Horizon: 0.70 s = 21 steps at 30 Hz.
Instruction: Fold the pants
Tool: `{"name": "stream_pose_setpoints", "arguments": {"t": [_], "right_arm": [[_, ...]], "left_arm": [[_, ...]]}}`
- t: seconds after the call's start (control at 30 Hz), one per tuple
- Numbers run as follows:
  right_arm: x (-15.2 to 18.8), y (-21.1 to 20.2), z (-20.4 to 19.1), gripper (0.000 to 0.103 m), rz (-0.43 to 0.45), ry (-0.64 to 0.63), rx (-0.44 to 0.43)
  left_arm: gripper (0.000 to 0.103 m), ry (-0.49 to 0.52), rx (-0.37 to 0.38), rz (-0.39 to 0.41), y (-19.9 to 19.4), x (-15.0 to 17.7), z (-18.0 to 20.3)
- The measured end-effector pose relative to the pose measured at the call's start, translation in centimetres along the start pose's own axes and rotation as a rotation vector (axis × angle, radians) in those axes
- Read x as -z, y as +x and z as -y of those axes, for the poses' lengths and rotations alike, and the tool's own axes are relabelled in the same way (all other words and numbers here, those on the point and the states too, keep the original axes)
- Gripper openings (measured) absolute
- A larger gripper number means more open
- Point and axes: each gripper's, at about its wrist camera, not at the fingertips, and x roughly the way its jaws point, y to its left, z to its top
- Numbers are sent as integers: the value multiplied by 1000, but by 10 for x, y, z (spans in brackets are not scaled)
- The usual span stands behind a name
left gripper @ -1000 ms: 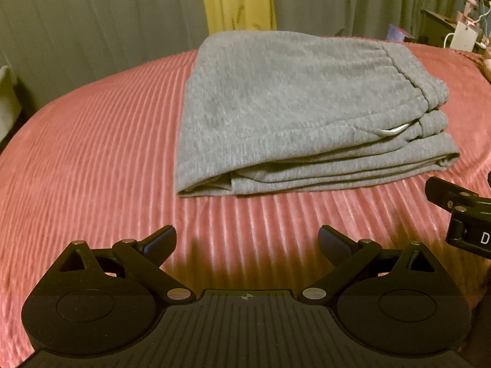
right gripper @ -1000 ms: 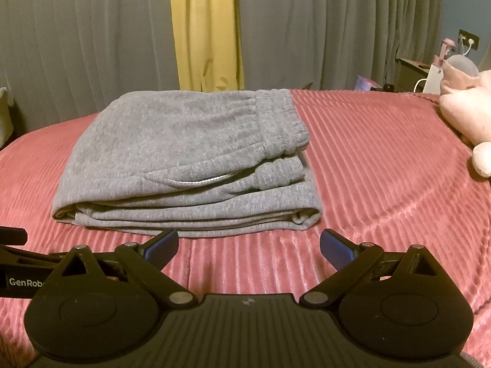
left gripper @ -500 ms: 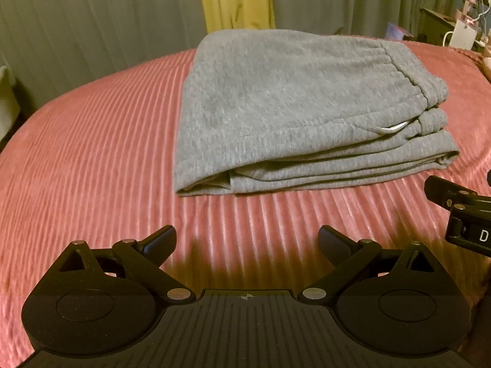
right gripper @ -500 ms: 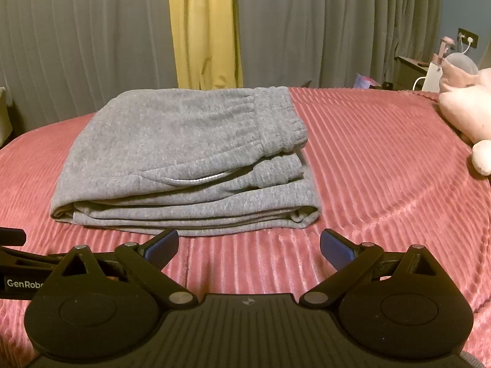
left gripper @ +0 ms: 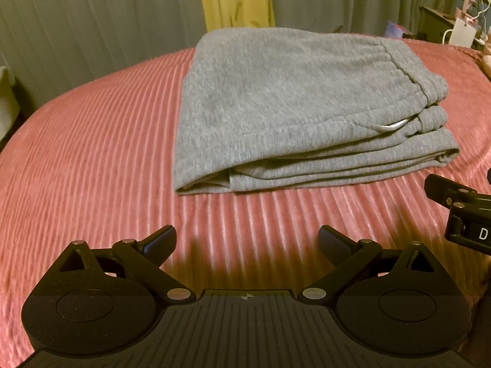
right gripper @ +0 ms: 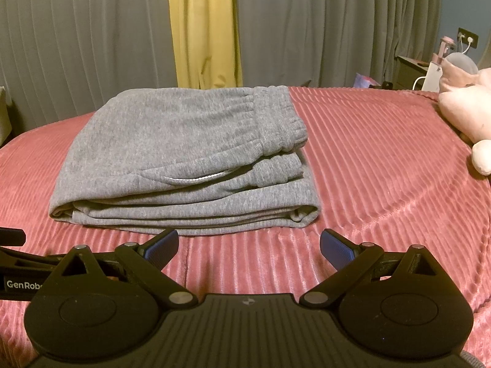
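Observation:
Grey sweatpants [left gripper: 291, 98] [right gripper: 184, 150] lie folded into a thick rectangular stack on the pink ribbed bedspread [left gripper: 92, 141] [right gripper: 383, 168], waistband to the right and layered edges facing me. My left gripper [left gripper: 247, 242] is open and empty, hovering in front of the stack's near left corner, well short of it. My right gripper [right gripper: 249, 247] is open too, holding nothing, just in front of the stack's near edge. Part of the right gripper shows at the right edge of the left wrist view, and part of the left one at the left edge of the right wrist view.
Grey curtains [right gripper: 76, 46] with a yellow panel [right gripper: 204, 30] hang behind the bed. A pink plush toy [right gripper: 466, 113] lies at the right side of the bed. A nightstand [right gripper: 414, 70] with chargers and small items stands behind it.
Both grippers stay open and nearly still. Each view has shifted only slightly relative to the pants, which have not moved.

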Motion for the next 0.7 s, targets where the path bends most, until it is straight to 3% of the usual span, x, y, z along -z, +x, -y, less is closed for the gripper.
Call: {"name": "stream_pose_setpoints", "arguments": {"t": [0.7], "right_arm": [[1, 2, 1, 99, -4, -3, 3]], "left_arm": [[101, 0, 0, -8, 1, 0, 0]]}}
